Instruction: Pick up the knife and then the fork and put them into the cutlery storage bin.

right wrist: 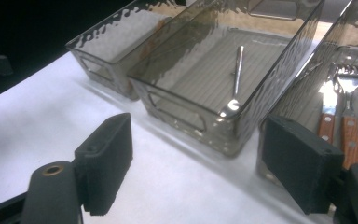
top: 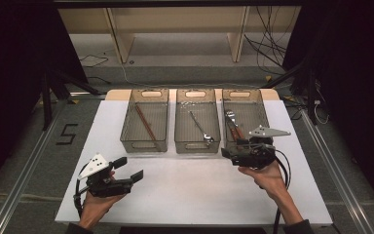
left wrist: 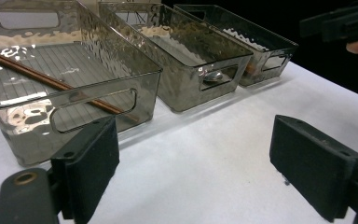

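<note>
Three smoky clear bins stand in a row at the back of the white table (top: 195,190). The left bin (top: 144,142) holds brown chopsticks (top: 145,123), the middle bin (top: 197,144) a metal spoon (top: 200,127), and the right bin (top: 246,92) wooden-handled forks (top: 232,122). My left gripper (top: 129,168) is held low at the front left, open and empty, facing the left bin (left wrist: 98,100). My right gripper (top: 226,152) hovers just in front of the right bin, open with nothing between its jaws. In its own view the spoon (right wrist: 235,79) and forks (right wrist: 340,107) lie ahead.
Bare white tabletop stretches between the two hands and in front of the bins. Past the table's far edge are a wooden shelf frame (top: 175,29), loose cables (top: 268,48) and dark stands on the floor. A "5" (top: 67,134) is marked on the floor at left.
</note>
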Tool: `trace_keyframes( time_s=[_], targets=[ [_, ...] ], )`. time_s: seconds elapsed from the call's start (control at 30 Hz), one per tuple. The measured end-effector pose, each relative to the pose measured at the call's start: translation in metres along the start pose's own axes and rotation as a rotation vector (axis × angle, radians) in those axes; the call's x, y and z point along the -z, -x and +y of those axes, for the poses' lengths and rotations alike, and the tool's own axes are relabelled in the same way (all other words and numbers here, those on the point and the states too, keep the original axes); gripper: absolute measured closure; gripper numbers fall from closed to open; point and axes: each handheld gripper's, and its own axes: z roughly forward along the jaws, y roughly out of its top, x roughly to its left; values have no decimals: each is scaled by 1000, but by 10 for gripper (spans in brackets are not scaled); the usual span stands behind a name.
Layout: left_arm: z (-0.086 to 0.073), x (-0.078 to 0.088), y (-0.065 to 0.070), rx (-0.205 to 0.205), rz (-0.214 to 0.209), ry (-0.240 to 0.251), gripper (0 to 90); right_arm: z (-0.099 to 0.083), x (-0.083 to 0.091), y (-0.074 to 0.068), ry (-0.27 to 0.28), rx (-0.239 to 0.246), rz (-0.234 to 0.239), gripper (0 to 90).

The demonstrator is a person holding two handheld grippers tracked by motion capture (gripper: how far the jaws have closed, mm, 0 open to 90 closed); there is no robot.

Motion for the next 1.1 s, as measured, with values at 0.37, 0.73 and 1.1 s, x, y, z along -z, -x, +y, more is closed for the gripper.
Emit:
trace_keyframes(
  time_s=[0.37,0.73,1.1],
  targets=[
    [-2,0,0,-6,-13,-15,154,-27,13,-17,52,19,16,230],
    [-2,-2,1,-11,-29,-23,154,-54,25,-23,91,18,20,225],
    [-3,-3,2,-17,-38,-30,154,-69,33,-21,114,6,3,214]
  ],
)
